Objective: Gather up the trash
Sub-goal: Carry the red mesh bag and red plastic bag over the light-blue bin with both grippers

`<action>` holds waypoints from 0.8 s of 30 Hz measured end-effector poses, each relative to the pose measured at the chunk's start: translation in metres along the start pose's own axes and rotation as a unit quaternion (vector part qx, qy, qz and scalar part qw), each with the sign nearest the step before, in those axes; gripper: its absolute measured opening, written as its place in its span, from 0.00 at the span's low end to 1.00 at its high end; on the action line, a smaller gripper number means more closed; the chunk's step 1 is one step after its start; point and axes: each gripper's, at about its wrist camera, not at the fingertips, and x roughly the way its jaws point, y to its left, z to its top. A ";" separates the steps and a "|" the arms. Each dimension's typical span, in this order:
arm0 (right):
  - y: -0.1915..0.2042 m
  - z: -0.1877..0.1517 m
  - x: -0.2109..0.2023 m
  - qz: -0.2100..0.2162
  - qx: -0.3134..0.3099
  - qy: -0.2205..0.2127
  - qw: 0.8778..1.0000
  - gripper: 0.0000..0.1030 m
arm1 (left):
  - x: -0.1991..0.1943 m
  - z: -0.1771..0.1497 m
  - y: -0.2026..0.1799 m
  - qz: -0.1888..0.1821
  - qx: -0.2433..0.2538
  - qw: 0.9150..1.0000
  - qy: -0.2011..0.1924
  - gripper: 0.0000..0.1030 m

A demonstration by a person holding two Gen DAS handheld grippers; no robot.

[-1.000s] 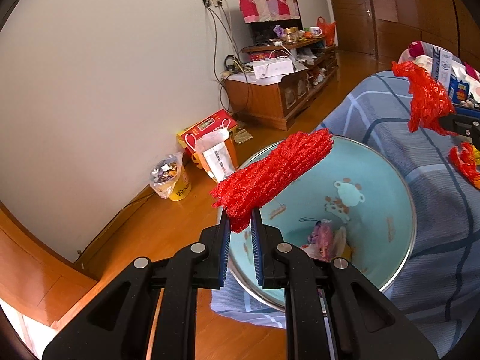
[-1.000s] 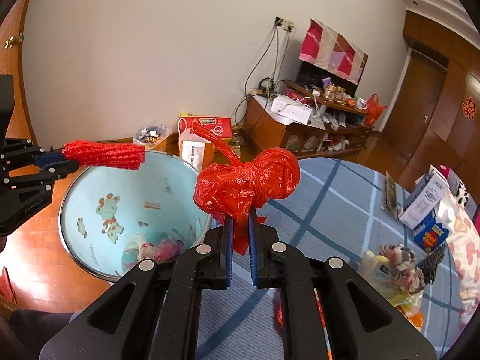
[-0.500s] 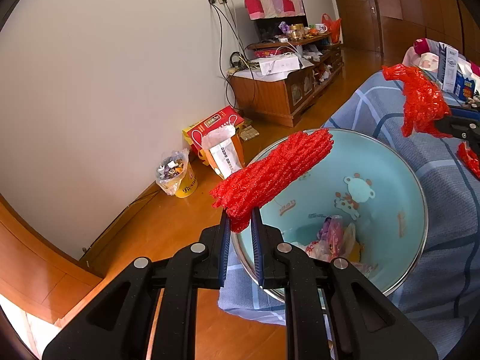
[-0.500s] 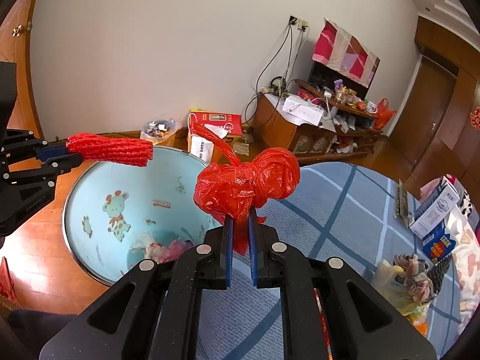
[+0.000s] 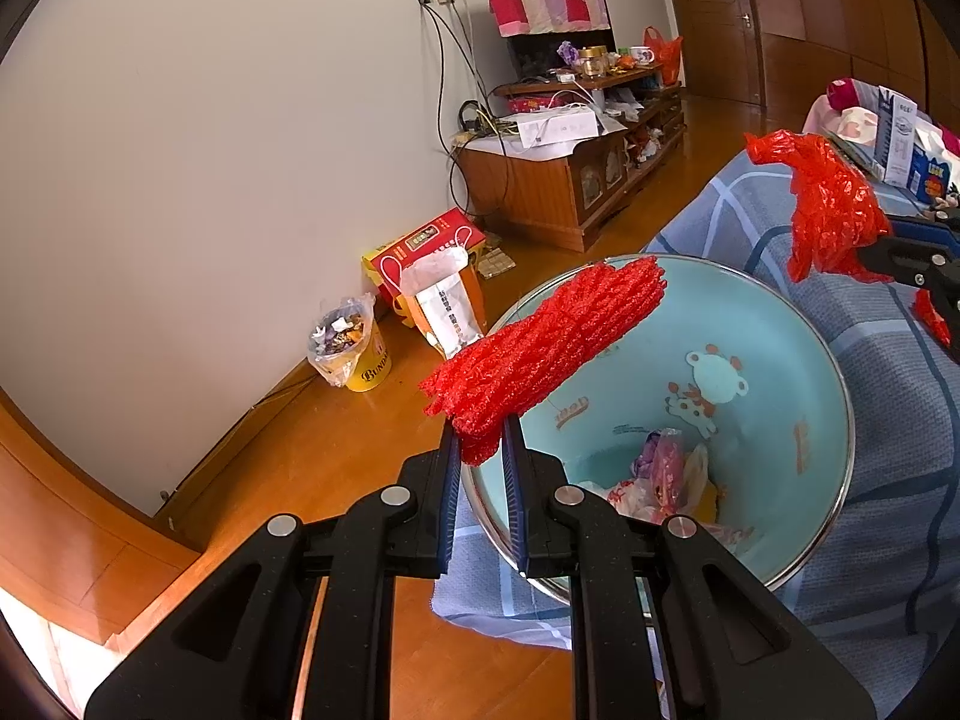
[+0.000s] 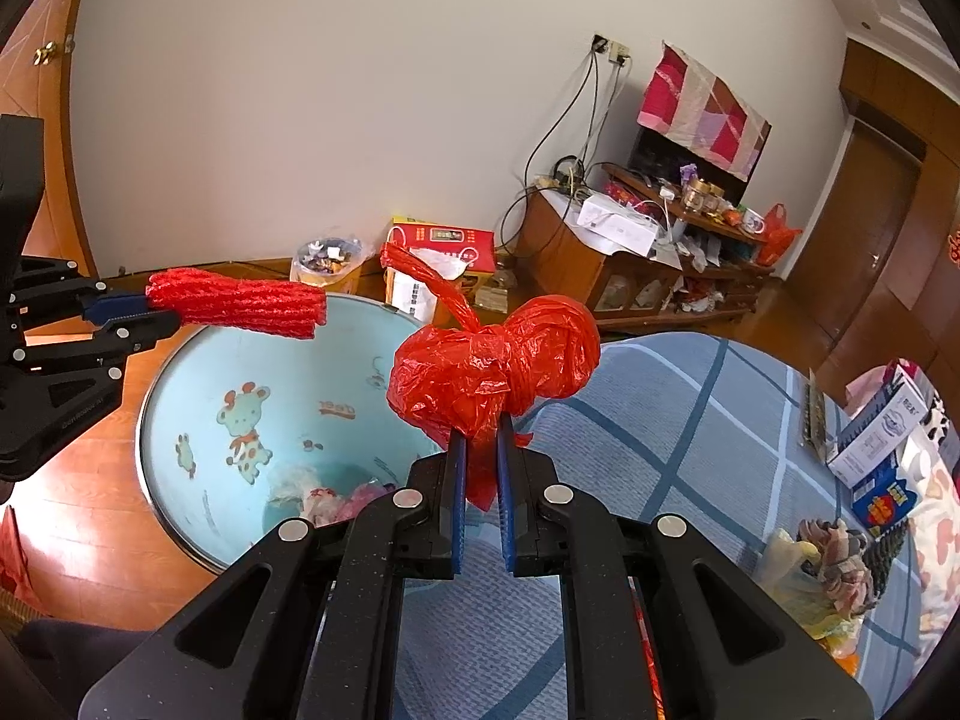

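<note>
So over that last second both grippers had drifted in over the blue basin, which sat on the plaid bedspread with a few wrappers already at the bottom. The left gripper was clamped nearly shut on the red foam net, now hanging above the basin's rim. The right gripper pinched the knotted red plastic bag just beside the basin's edge. Looked to me like both drops were close.

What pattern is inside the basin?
Light blue basin with cartoon animal prints, a giraffe clearest; best seen in the right wrist view.
</note>
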 end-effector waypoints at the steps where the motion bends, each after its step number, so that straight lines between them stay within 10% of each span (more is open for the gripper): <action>1: 0.000 0.000 0.000 0.000 0.000 0.000 1.000 0.10 | 0.000 0.000 0.000 0.000 0.000 1.000 0.000 0.13; 24: 0.006 0.003 0.001 0.002 -0.002 0.002 1.000 0.10 | 0.001 -0.001 -0.003 -0.004 0.000 1.000 0.002 0.13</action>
